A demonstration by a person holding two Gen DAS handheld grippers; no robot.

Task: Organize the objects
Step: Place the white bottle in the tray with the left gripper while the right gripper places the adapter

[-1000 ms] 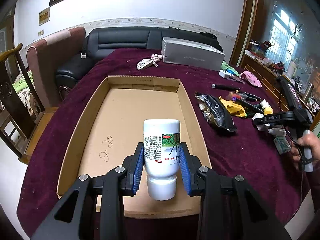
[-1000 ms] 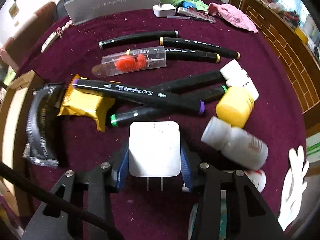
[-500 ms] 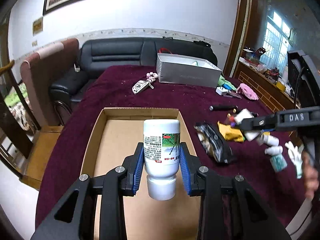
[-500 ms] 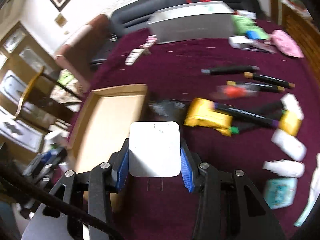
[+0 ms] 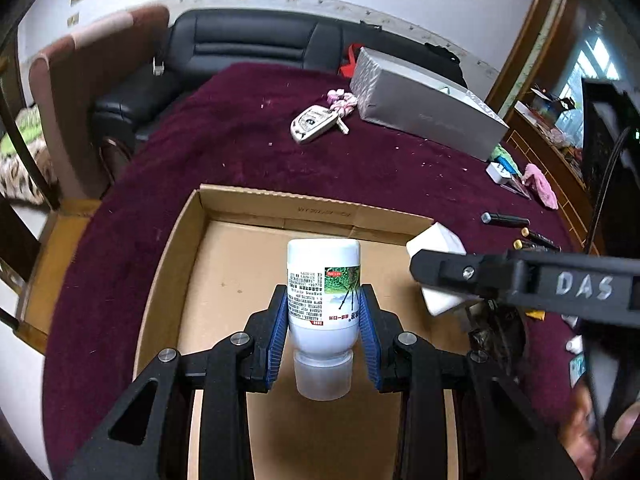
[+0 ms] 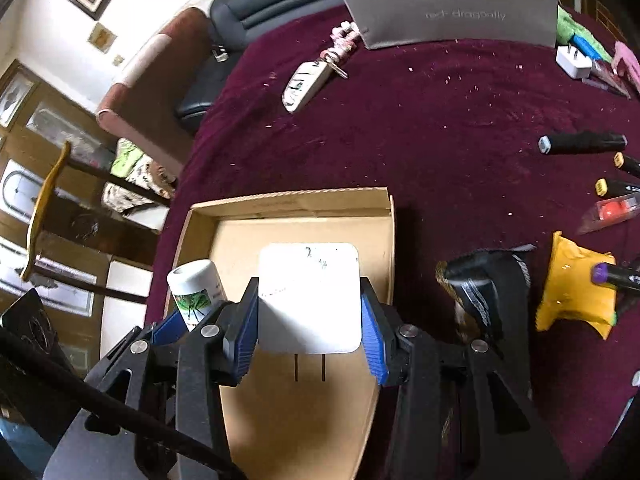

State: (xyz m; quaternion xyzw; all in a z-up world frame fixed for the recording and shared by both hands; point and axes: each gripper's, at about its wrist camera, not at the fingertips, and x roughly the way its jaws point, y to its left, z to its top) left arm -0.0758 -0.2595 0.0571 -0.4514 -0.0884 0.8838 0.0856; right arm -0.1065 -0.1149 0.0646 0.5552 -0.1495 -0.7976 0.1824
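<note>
My left gripper (image 5: 323,314) is shut on a white pill bottle (image 5: 323,292) with a green label, held cap-down above the shallow cardboard tray (image 5: 224,208). My right gripper (image 6: 309,322) is shut on a white plug adapter (image 6: 308,300), prongs pointing back, above the same tray (image 6: 288,200). The right gripper with the adapter (image 5: 438,244) shows at the right of the left wrist view, over the tray's right wall. The bottle (image 6: 196,286) shows at the left of the right wrist view.
The tray lies on a maroon tablecloth (image 6: 440,120). To its right lie a black pouch (image 6: 486,292), a yellow packet (image 6: 572,288) and several markers (image 6: 580,142). A car key (image 6: 306,82) and a grey box (image 6: 452,12) sit farther back. A sofa (image 5: 248,48) stands behind the table.
My right gripper lifted the adapter off the cloth and carried it left over the tray. My left gripper kept the bottle and stayed above the tray, shifting slightly.
</note>
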